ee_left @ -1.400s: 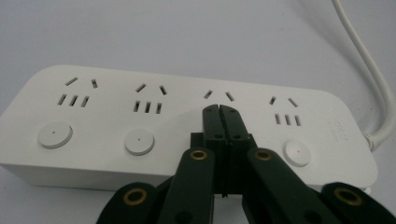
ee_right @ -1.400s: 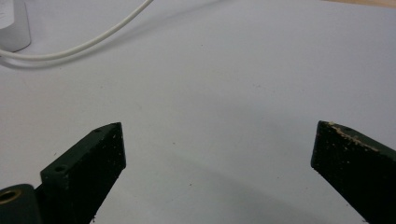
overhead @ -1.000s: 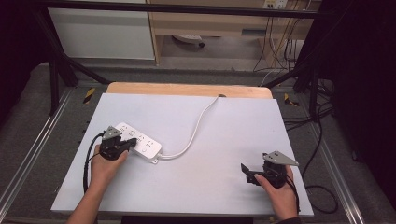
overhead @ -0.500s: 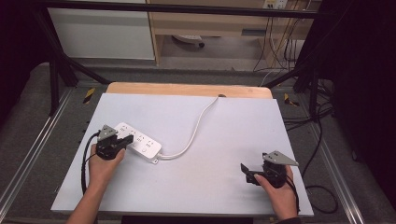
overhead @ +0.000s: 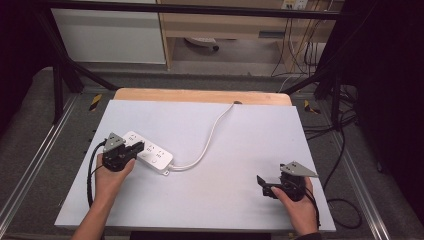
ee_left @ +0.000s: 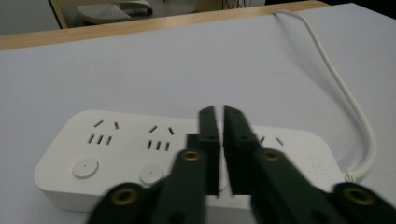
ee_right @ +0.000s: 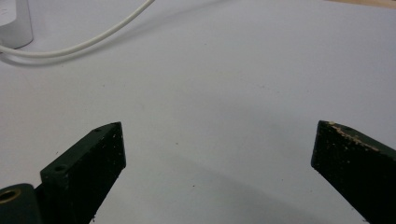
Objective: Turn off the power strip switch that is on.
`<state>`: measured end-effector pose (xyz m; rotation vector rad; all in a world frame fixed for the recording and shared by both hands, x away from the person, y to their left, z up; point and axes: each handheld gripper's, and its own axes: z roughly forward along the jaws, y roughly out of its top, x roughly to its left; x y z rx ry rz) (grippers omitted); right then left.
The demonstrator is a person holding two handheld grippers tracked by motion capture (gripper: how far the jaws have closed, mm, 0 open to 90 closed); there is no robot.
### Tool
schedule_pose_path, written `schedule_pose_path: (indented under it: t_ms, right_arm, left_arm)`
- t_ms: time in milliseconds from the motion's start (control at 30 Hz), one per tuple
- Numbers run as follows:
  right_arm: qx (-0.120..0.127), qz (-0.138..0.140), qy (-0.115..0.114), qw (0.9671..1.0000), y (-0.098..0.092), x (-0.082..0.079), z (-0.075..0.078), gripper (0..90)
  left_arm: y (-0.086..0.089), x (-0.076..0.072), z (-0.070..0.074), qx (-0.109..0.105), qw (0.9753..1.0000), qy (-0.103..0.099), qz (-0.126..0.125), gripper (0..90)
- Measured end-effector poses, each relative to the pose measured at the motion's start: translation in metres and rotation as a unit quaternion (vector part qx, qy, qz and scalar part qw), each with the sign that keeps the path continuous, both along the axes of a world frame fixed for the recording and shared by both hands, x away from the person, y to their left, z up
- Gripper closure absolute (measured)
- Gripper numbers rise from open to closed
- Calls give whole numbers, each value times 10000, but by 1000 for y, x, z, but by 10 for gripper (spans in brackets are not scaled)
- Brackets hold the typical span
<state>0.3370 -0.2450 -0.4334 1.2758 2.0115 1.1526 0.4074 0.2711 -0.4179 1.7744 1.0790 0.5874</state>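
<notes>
A white power strip [overhead: 152, 156] lies on the left part of the table, and its white cable [overhead: 210, 134] runs to the far edge. My left gripper [overhead: 134, 148] hovers over the strip's left end. In the left gripper view the jaws of my left gripper [ee_left: 219, 113] stand shut with just a sliver between them and nothing held. They sit above the power strip [ee_left: 116, 149], near its round buttons and sockets. My right gripper [overhead: 260, 183] rests near the table's front right, open and empty. In the right gripper view my right gripper [ee_right: 219, 127] shows its jaws wide apart over bare table.
The pale table top [overhead: 240, 150] has a wooden strip [overhead: 200, 95] along its far edge. Dark frame bars, loose cables [overhead: 340, 150] and a metal rail stand around the table. The strip's cable [ee_right: 93, 37] crosses far ahead of the right gripper.
My left gripper has drifted slightly to the left over the power strip. The right gripper has stayed where it was.
</notes>
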Motion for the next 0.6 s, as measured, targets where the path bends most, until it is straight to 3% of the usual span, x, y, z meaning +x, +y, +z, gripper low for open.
schedule_pose_path:
  t_ms: [267, 467, 567, 600]
  right_arm:
    - [15, 7, 11, 10000, 0, 0, 0, 39]
    - [26, -5, 23, 10000, 0, 0, 0, 38]
    - [28, -1, 27, 10000, 0, 0, 0, 38]
    - [25, 2, 18, 10000, 0, 0, 0, 38]
  left_arm:
    - [0, -3, 8, -219, 9997, -121, -69, 533]
    - [1, -6, 19, -453, 9986, -169, -230, 388]
    - [-1, -8, 24, -441, 9988, -168, -164, 285]
    - [-3, -8, 25, -368, 9991, -169, -81, 205]
